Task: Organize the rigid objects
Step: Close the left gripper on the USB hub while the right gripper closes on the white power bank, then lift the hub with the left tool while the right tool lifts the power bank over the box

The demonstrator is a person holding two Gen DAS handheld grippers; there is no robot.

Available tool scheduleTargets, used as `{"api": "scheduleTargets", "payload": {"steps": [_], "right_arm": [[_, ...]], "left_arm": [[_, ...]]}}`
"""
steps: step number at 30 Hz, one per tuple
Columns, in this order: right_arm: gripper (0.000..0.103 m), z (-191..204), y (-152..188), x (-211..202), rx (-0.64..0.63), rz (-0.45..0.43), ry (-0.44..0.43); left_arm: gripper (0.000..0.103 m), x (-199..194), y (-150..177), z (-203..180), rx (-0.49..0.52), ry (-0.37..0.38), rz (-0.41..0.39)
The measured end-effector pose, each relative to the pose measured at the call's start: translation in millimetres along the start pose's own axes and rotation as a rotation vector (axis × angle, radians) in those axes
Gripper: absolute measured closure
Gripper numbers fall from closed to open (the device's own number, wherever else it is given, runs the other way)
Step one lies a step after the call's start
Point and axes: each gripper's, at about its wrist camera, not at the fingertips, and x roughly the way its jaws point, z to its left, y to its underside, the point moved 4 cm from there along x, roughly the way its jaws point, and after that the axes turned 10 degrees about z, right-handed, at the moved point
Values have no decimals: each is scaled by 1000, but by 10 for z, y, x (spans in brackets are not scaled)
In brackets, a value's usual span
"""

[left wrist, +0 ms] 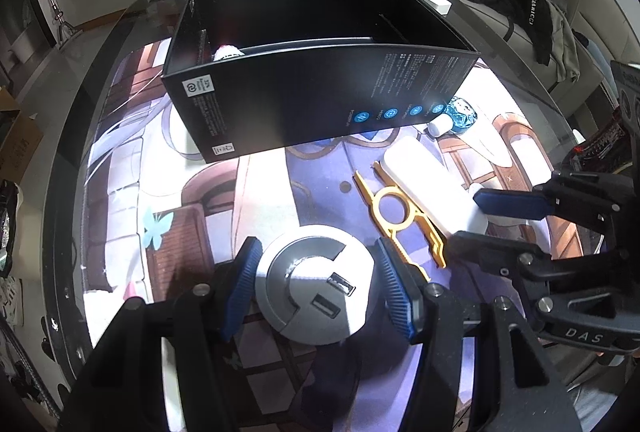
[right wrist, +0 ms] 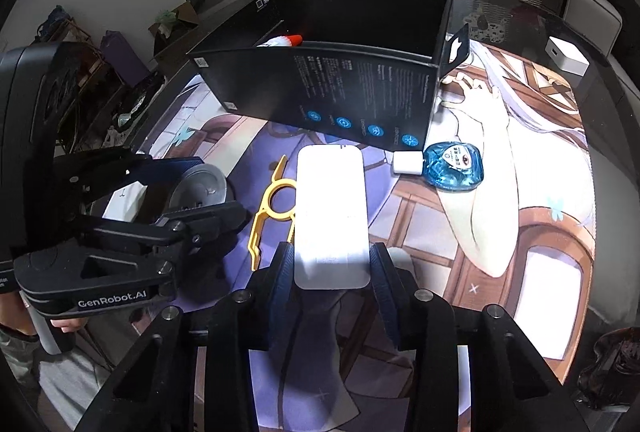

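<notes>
Your round glass table carries a printed anime mat, and the biggest thing on it is the open black box at the far side: matte cardboard, white fine print and four blue round icons on the near wall, hang tab at its right corner, with a small white item with a red-orange tip lying inside by the left wall. In front of it lies the white slab, a flat rounded rectangle, glossy and overexposed; your right gripper has a blue pad on each long side at its near end, apparently touching, but you can't confirm a firm clamp. Left of it, your left gripper straddles the silver round USB adapter, a disc with two USB ports on top; the pads sit just beside its rim with slight gaps, so it reads as open. The yellow plastic tool, ring with prongs, lies flat between slab and disc. The blue clear bottle with white cap lies on its side by the box's right corner.
</notes>
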Motion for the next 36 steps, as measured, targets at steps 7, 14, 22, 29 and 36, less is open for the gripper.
{"api": "scheduleTargets", "payload": {"steps": [7,14,22,29,36], "right_arm": [[52,-36,76,-51,31,-6,-26],[42,-45,-87,3,35,-19,2],[64,40,-138,58,-18,-14,48],[64,20,-96,43,-7,-21,48],[64,-18,-55,-92,-2,-58,37]], "left_arm": [[45,-4,12,-5,4,-3,2],[39,-12,40,57,3,-5,3],[46,-16,43,59,8,-19,0],[46,-48,2,-36,36,-30,-16],[46,-202,-39,-3,21,-7,-83]]}}
